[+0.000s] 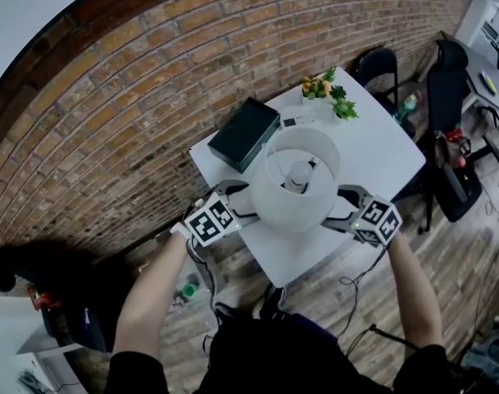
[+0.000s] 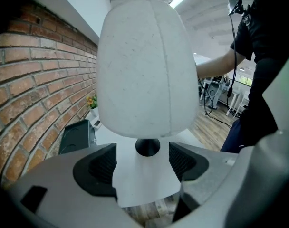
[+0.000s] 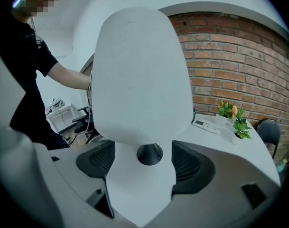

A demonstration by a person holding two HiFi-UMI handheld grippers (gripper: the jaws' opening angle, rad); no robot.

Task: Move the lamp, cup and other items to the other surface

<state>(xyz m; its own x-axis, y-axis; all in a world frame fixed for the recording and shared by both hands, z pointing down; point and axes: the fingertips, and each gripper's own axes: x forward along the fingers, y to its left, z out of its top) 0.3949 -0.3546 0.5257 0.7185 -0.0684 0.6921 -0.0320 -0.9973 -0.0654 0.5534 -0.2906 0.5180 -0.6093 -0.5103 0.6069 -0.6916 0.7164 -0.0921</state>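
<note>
A lamp (image 1: 295, 179) with a white drum shade and a bulb inside stands at the near part of the white table (image 1: 381, 150). My left gripper (image 1: 243, 202) is at the shade's left side and my right gripper (image 1: 341, 203) at its right. In the left gripper view the shade (image 2: 147, 70) fills the middle, and the dark stem (image 2: 147, 147) shows just beyond the open left gripper (image 2: 142, 163), apart from both pads. The right gripper view has the same shade (image 3: 139, 75) and stem (image 3: 149, 154) ahead of the open right gripper (image 3: 143, 163). The shade hides the lamp's base.
A black box (image 1: 244, 133) lies at the table's far left, a remote (image 1: 299, 121) beside it. Two small potted plants (image 1: 319, 86) (image 1: 342, 109) stand at the far edge by the brick wall (image 1: 110, 113). Dark chairs (image 1: 377, 64) stand to the right of the table.
</note>
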